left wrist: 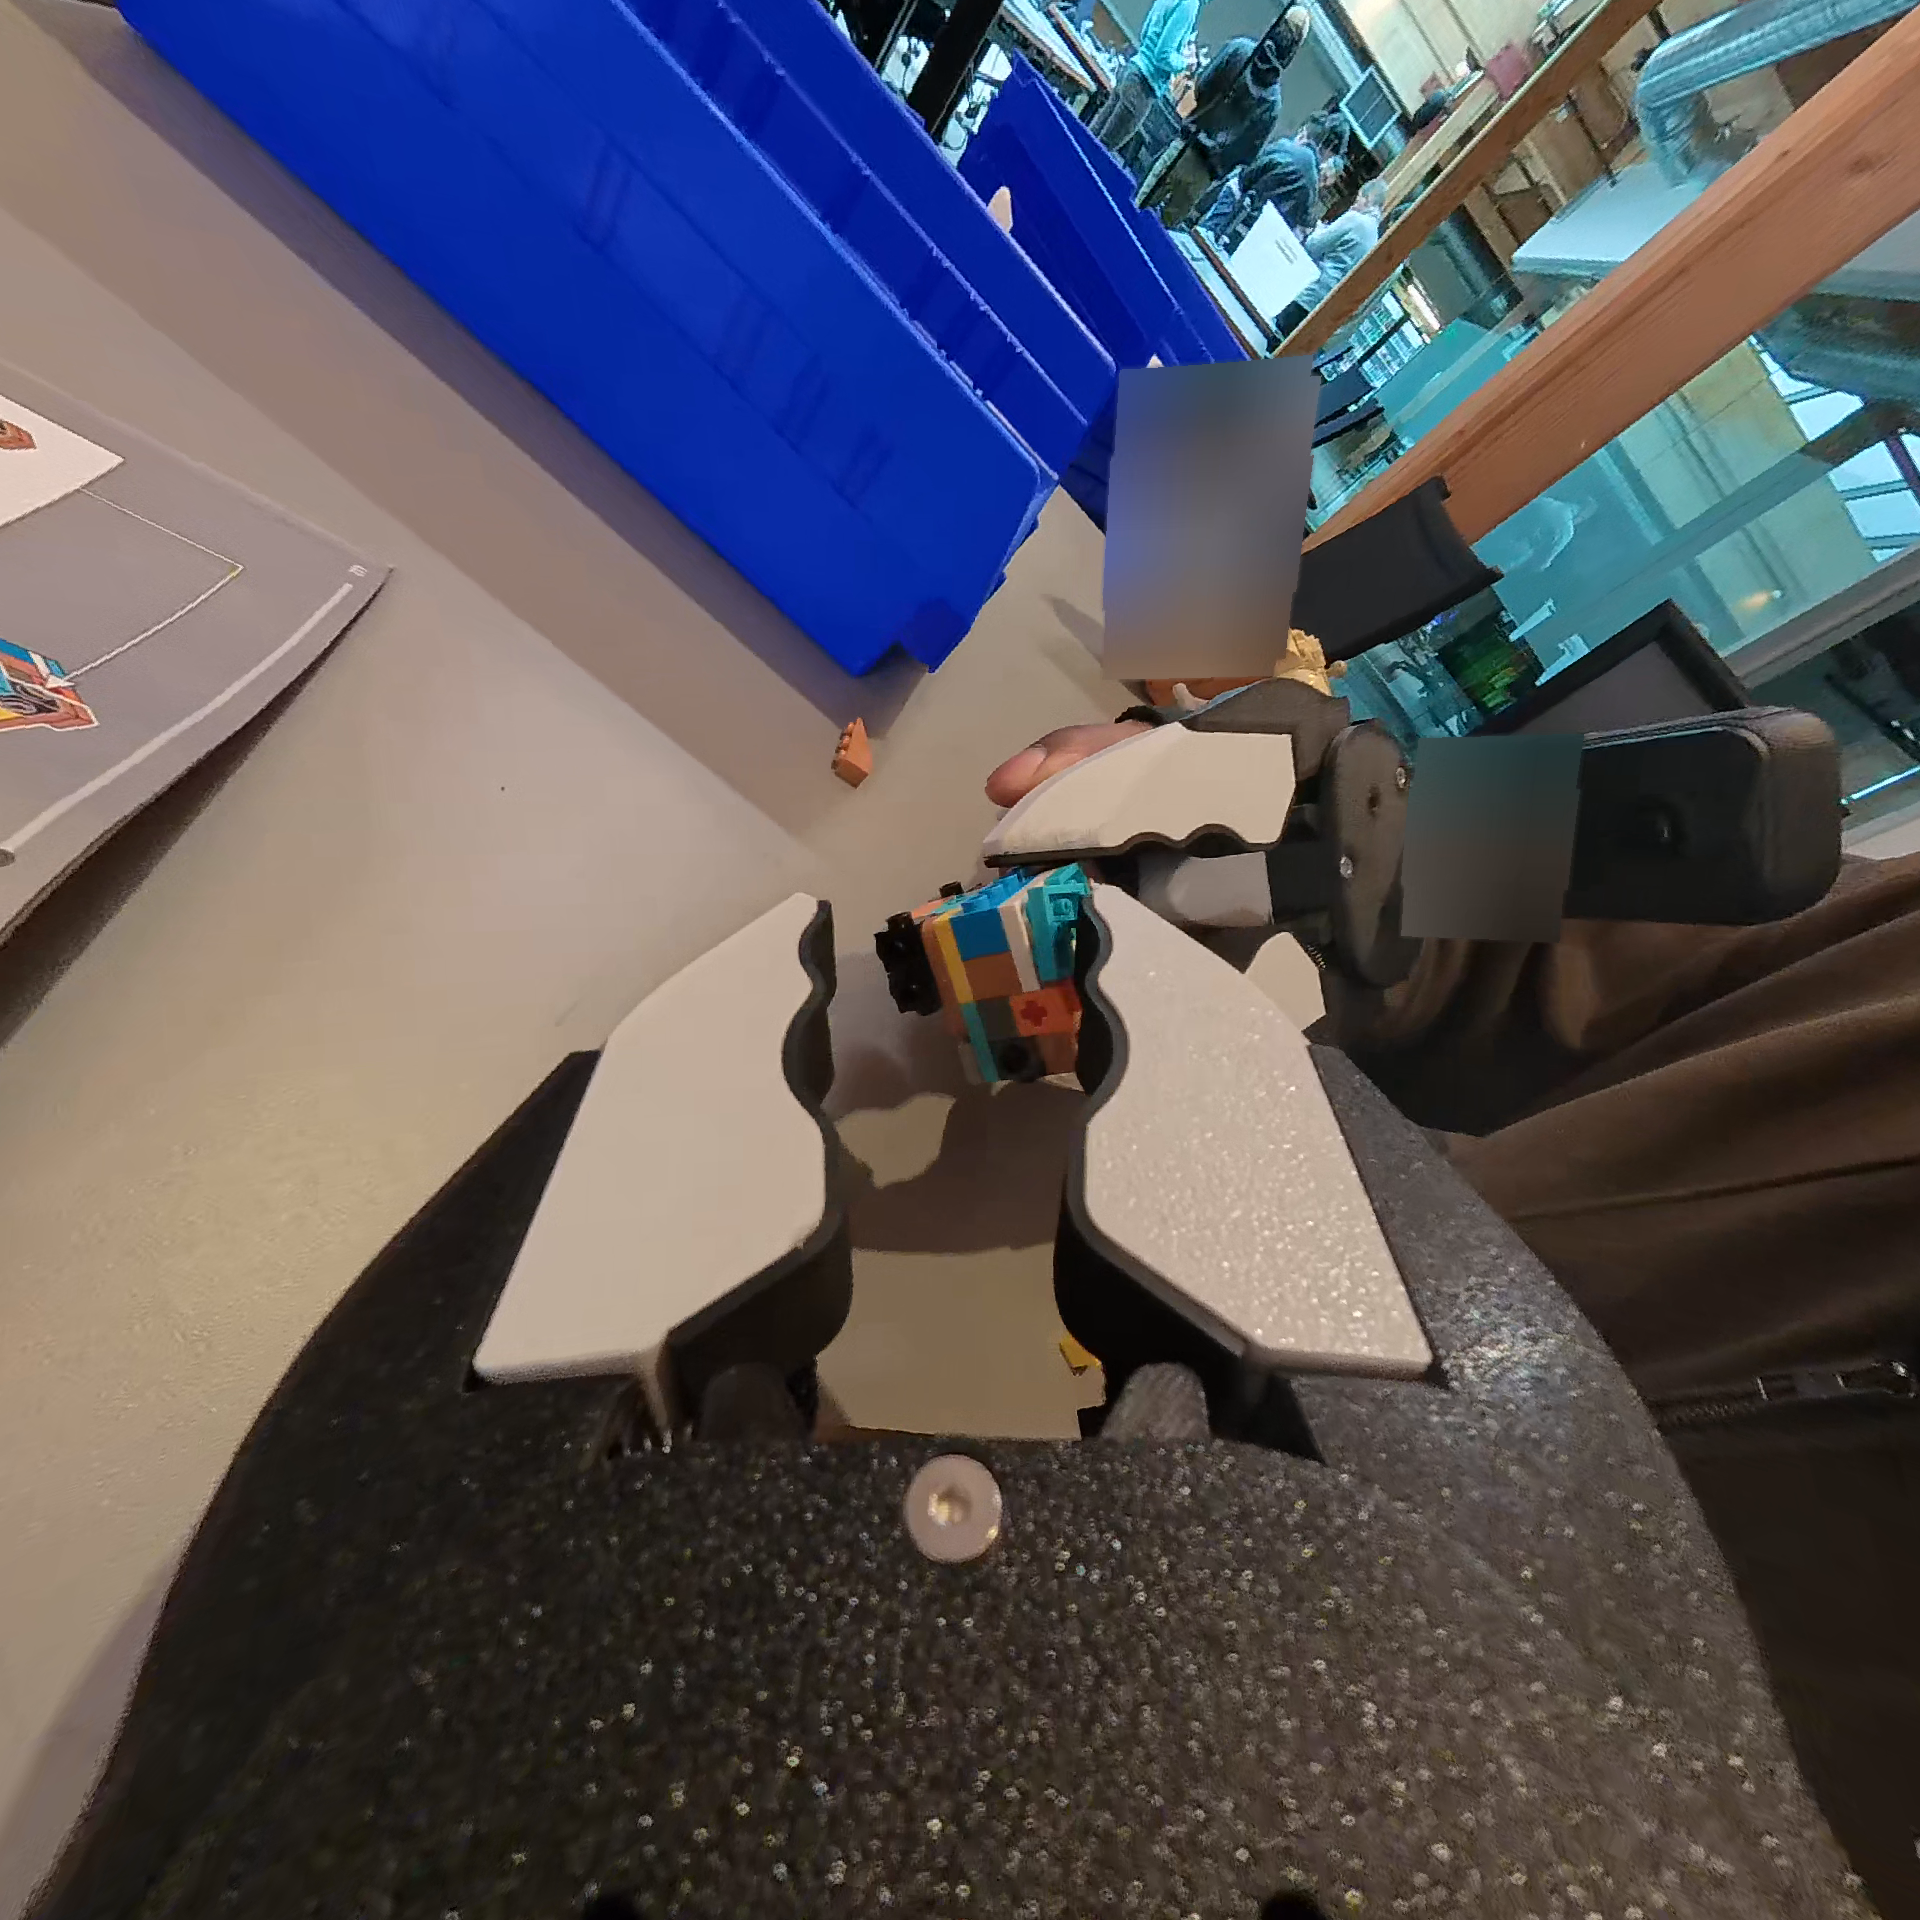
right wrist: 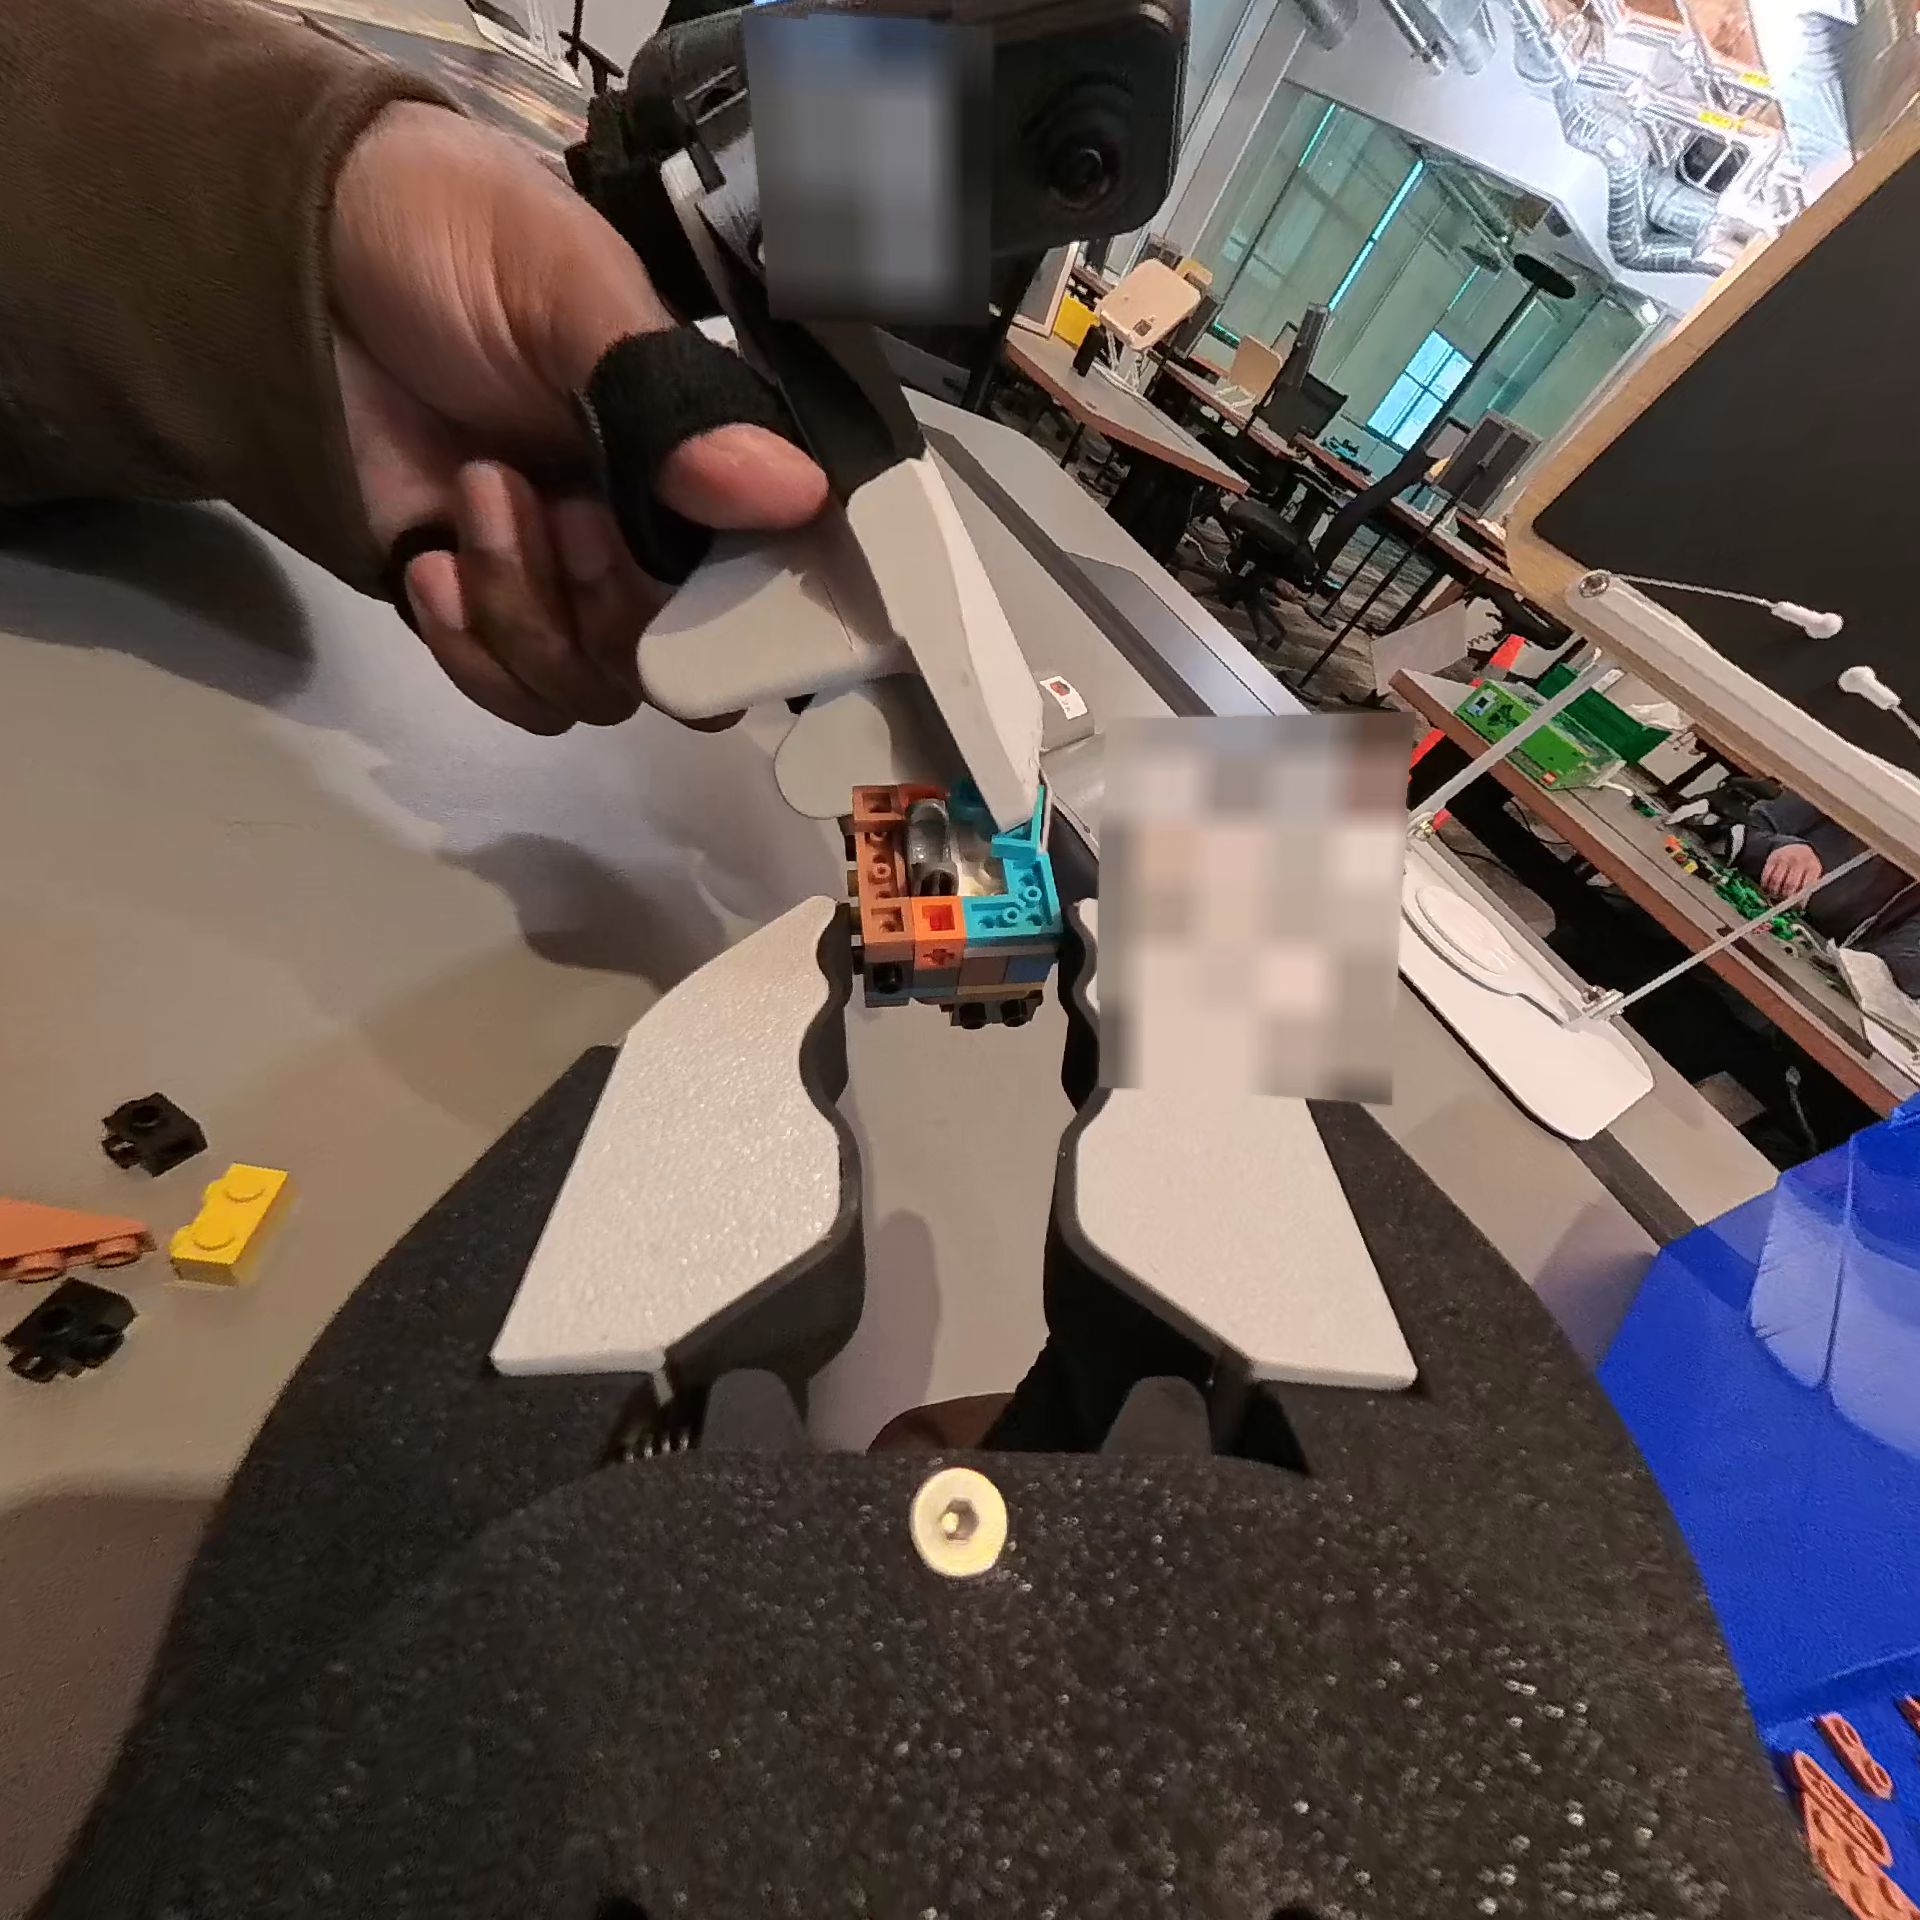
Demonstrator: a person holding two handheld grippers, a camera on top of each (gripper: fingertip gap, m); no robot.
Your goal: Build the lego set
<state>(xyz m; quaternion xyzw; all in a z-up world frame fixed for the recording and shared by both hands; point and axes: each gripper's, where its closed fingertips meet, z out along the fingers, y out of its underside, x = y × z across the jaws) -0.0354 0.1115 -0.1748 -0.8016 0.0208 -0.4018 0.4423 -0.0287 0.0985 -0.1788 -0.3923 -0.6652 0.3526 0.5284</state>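
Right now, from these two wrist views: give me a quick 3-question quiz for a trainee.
1. True or false: the loose yellow brick is already attached to the lego model.
2. In the right wrist view, a fingertip of the left gripper touches a corner piece of the lego model. Which colour is that piece? A red, B teal, C yellow.
3. How many loose black pieces lie on the table near the yellow brick?

Key: 1 false, it lies apart on the table. 2 B. 3 two.
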